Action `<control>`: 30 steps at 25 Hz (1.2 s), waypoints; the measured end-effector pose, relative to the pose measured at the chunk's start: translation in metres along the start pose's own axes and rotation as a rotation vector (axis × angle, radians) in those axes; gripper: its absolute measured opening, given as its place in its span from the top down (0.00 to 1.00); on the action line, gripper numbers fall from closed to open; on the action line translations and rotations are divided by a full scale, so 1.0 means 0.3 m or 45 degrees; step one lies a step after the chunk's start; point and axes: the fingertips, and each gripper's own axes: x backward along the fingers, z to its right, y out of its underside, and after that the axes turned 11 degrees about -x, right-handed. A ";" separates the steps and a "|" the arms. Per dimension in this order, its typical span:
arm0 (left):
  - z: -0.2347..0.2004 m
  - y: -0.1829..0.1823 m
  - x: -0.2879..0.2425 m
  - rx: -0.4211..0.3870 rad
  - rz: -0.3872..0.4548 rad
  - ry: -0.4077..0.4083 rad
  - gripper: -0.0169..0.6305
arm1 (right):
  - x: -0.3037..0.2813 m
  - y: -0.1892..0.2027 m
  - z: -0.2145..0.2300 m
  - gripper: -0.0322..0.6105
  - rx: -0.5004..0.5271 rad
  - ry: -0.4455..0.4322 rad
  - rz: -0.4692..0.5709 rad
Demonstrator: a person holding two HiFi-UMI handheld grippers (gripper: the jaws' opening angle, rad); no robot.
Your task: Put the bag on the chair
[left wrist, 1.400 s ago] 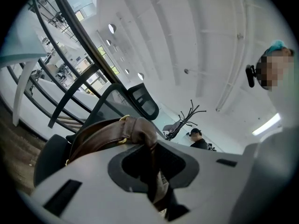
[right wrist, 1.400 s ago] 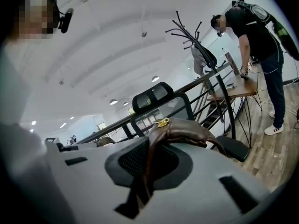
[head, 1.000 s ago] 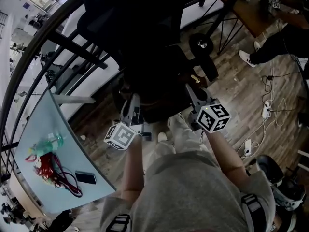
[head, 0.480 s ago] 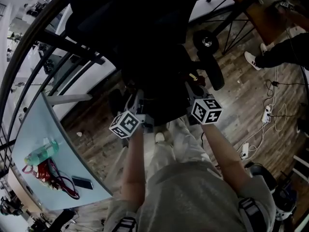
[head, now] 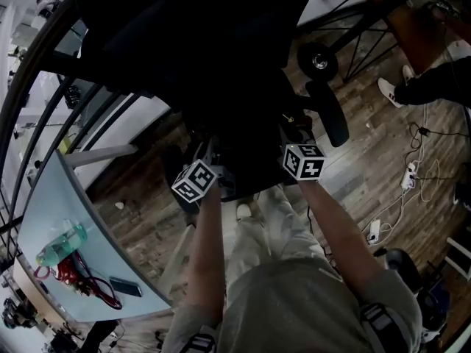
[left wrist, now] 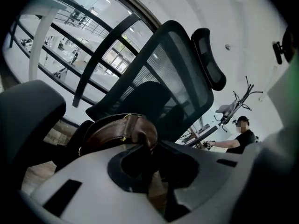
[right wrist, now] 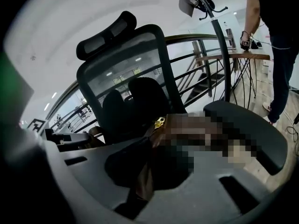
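Note:
The bag (head: 246, 149) is dark brown leather with a gold clasp (right wrist: 160, 122). It hangs between both grippers just in front of the black mesh office chair (head: 184, 43). My left gripper (head: 208, 153) is shut on the bag's brown strap (left wrist: 122, 130), which runs down between its jaws. My right gripper (head: 292, 129) is shut on the strap (right wrist: 144, 174) at the bag's other end. In the left gripper view the chair's back and headrest (left wrist: 208, 64) rise straight ahead. In the right gripper view the chair's seat (right wrist: 245, 125) lies just beyond the bag (right wrist: 168, 132).
A glass table (head: 51, 197) at the left carries a green bottle (head: 59, 245), red cords and a phone (head: 125, 287). A curved railing (head: 44, 87) runs behind the chair. At the right are a wooden desk (head: 412, 28), a standing person's shoes (head: 390, 90), floor cables and a power strip (head: 374, 230).
Both grippers have carried the bag forward, closer in to the chair. The grip on the strap is unchanged.

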 end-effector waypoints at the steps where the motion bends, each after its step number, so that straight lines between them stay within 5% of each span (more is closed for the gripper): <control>1: -0.012 0.009 -0.015 -0.004 -0.007 -0.008 0.91 | -0.018 0.008 0.010 0.92 0.008 0.011 -0.007; 9: -0.022 0.057 -0.125 -0.043 -0.023 0.004 0.91 | -0.117 0.048 0.114 0.92 0.018 0.098 -0.049; 21: -0.016 0.074 -0.140 -0.034 -0.036 -0.011 0.88 | -0.147 0.091 0.122 0.88 0.020 0.066 -0.135; 23: -0.009 0.078 -0.127 -0.028 -0.039 0.015 0.83 | -0.143 0.101 0.116 0.74 0.011 0.060 -0.149; 26: 0.016 0.079 -0.110 -0.006 -0.034 0.076 0.59 | -0.127 0.084 0.104 0.58 0.006 0.071 -0.120; 30: 0.031 0.071 -0.080 -0.025 -0.031 0.079 0.49 | -0.088 0.067 0.118 0.55 -0.001 0.137 -0.077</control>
